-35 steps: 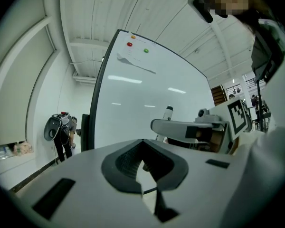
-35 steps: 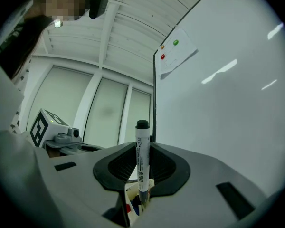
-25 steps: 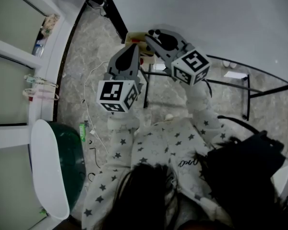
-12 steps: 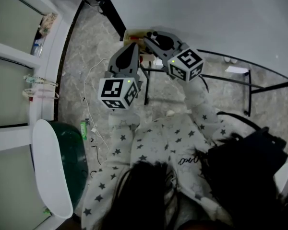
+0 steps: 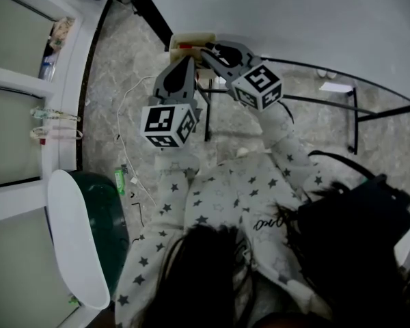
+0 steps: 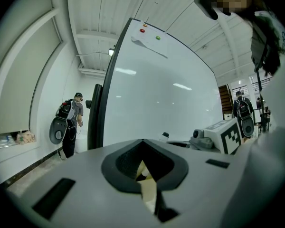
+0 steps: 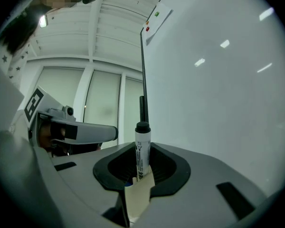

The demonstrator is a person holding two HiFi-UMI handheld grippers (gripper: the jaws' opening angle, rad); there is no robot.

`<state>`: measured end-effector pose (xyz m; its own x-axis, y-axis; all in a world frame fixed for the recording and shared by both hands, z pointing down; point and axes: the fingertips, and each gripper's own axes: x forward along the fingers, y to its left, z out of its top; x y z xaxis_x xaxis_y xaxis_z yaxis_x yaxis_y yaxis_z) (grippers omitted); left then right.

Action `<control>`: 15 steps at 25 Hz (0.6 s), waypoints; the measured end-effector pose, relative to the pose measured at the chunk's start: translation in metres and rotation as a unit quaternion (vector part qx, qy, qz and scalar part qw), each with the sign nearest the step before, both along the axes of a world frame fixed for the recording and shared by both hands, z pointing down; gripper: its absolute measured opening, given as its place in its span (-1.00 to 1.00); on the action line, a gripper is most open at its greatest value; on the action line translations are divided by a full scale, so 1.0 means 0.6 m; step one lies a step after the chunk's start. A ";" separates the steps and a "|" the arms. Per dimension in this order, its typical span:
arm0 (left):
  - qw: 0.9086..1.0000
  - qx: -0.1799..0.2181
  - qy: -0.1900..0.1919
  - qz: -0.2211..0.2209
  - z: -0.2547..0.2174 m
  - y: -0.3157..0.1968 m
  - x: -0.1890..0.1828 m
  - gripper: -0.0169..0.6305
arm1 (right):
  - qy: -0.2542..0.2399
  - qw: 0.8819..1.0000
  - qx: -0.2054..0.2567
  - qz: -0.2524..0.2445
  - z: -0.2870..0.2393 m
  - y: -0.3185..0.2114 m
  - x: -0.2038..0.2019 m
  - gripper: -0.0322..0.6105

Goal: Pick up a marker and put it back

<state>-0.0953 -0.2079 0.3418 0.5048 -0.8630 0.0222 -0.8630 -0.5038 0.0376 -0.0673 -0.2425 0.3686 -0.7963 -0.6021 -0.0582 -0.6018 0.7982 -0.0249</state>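
Note:
A white marker with a black cap (image 7: 142,151) stands upright between the pads of my right gripper (image 7: 138,184), which is shut on it close to the whiteboard (image 7: 218,80). In the head view the right gripper (image 5: 210,50) reaches to the board's pale tray (image 5: 191,41), and the marker is hidden there behind the gripper body. My left gripper (image 5: 182,74) hovers just left of it, tips toward the same tray. Its beige pads (image 6: 147,186) sit together with nothing held between them.
A green bin with a white lid (image 5: 89,231) stands at the left on the marble floor, with cables (image 5: 126,142) beside it. The board's black stand legs (image 5: 355,108) cross at right. A black bag (image 5: 355,231) hangs by the person's side. A person with a backpack (image 6: 69,122) stands far off.
Both grippers have moved up the head view toward the board's tray; the right one has also shifted left. The marker stays in the right gripper.

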 end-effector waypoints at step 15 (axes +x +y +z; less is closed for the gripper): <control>1.000 -0.009 0.000 0.002 0.023 0.001 0.004 -0.95 | 0.035 0.999 0.015 0.016 0.017 0.002 -0.007 -0.67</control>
